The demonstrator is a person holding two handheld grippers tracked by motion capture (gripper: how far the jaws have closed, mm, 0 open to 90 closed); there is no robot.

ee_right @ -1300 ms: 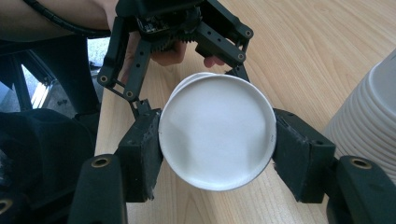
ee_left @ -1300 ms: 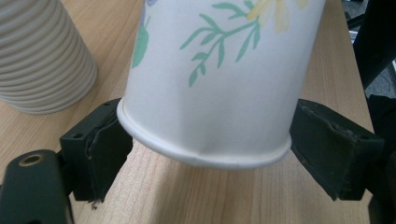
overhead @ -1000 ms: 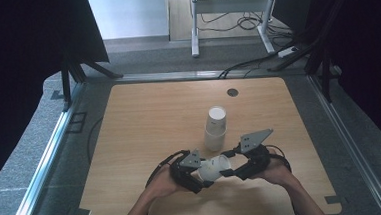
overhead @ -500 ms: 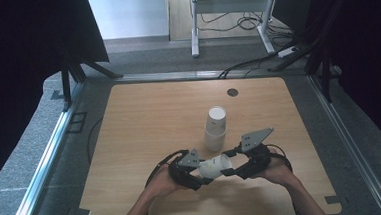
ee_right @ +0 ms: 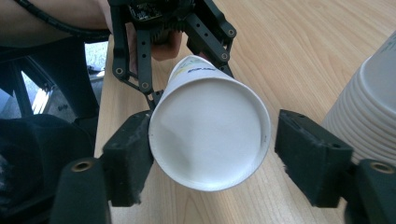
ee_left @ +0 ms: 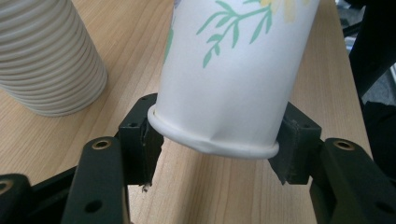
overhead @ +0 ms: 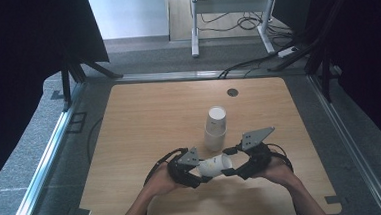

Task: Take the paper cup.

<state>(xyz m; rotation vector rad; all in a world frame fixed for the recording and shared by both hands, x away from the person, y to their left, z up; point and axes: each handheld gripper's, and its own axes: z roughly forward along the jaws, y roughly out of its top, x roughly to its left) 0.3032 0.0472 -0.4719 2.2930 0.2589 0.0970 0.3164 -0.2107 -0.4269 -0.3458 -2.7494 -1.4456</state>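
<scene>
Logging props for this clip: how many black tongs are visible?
2: the left tongs clamp the paper cup at its rim; the right tongs sit at its base, one pad apart.

Showing bare forearms, no sleeves, entering from the near edge; carrying black, boxy left gripper (overhead: 198, 173) and right gripper (overhead: 230, 161), each topped by a grey three-cornered plate; trailing looped black cables; bearing brass-ringed screw holes along black jaws with rough, blocky pads (ee_right: 128, 156).
</scene>
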